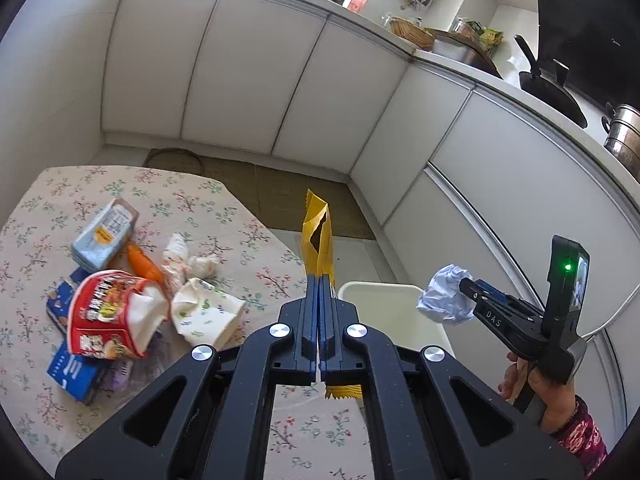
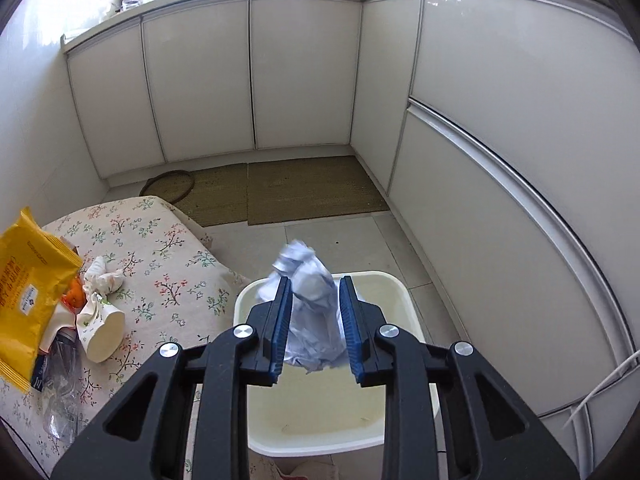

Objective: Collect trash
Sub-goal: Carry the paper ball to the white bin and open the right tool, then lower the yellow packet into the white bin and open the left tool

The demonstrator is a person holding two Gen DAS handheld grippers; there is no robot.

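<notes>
White cabinet fronts (image 2: 304,72) run along two walls of the kitchen, with woven mats (image 2: 312,190) on the tiled floor before them. A table under a floral cloth (image 1: 188,200) stands to the left, and a cream-coloured bin (image 2: 404,300) sits on the floor just off the table's right edge, its mouth open.

Trash lies heaped toward the table's left edge: a red noodle cup (image 1: 108,316) stuffed with white tissue, a pale blue carton (image 1: 104,236) behind it, a blue box (image 1: 72,368) at the near side, a crushed paper cup (image 1: 204,312) on its side, an orange piece (image 1: 144,264) and a knotted tissue (image 1: 184,260) between them.

The left gripper (image 1: 320,292) is clamped tight on a yellow wrapper (image 1: 316,236), which stands up from the fingertips above the table's right edge, torn open at its middle.

The right gripper (image 2: 314,320), held in a hand (image 1: 540,384) with a patterned sleeve, pinches a crumpled pale blue paper ball (image 2: 312,304) between its blue pads, directly over the bin and clear of its rim.
</notes>
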